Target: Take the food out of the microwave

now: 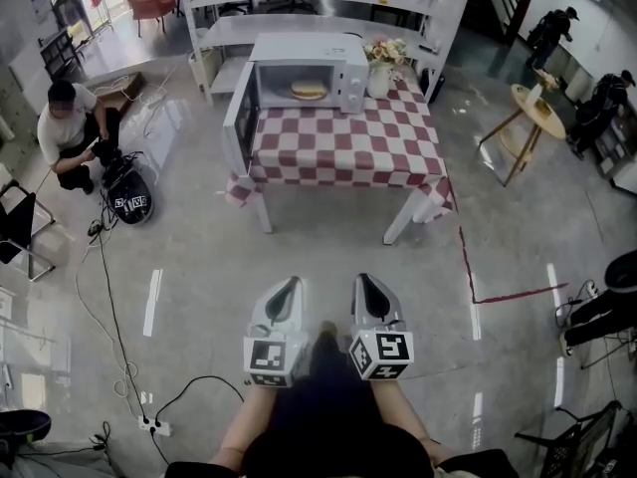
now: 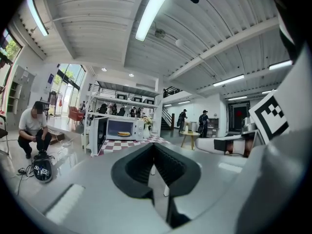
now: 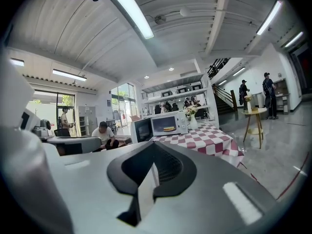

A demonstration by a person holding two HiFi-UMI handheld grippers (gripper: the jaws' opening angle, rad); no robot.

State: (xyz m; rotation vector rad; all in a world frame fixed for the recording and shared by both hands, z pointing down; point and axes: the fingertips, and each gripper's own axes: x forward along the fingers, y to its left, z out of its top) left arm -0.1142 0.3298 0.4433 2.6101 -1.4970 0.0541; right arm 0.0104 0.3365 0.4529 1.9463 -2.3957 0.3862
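Observation:
A white microwave (image 1: 304, 71) stands at the back of a table with a red-and-white check cloth (image 1: 338, 147), its door (image 1: 241, 118) swung open to the left. Inside lies the food (image 1: 309, 90), a flat yellowish bun or pancake. The microwave (image 2: 119, 129) and food (image 2: 124, 133) also show far off in the left gripper view, and the microwave (image 3: 165, 124) with its food (image 3: 168, 128) in the right gripper view. My left gripper (image 1: 291, 287) and right gripper (image 1: 362, 283) are side by side over the floor, well short of the table. Both are shut and hold nothing.
A vase of flowers (image 1: 382, 68) stands right of the microwave. A person (image 1: 70, 127) crouches at the left by a dark helmet (image 1: 129, 202), with cables and a power strip (image 1: 152, 426) on the floor. White shelves (image 1: 318, 8) stand behind the table; a round side table (image 1: 532, 113) is at the right.

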